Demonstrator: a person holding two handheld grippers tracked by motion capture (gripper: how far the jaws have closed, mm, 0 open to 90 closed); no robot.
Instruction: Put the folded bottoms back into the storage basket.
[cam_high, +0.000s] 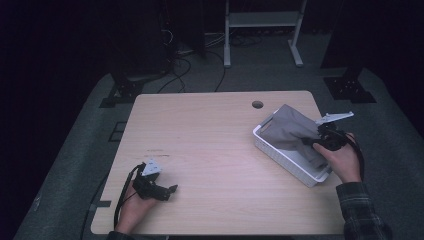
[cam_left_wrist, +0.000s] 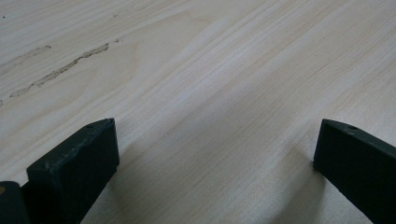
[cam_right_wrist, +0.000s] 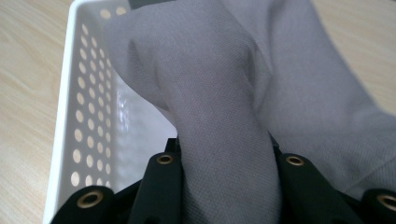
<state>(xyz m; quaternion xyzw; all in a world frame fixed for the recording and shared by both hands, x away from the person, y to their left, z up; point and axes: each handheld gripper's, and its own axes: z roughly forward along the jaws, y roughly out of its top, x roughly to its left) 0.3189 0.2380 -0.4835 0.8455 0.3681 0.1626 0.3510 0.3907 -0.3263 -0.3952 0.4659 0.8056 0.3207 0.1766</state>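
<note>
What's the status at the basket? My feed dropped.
Right gripper shut on grey cloth, over white basket. Left gripper open, on table. Nothing in the way.

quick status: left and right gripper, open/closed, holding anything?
Left gripper: open, empty, resting on the table.
Right gripper: closed on the grey cloth, over the white basket.
</note>
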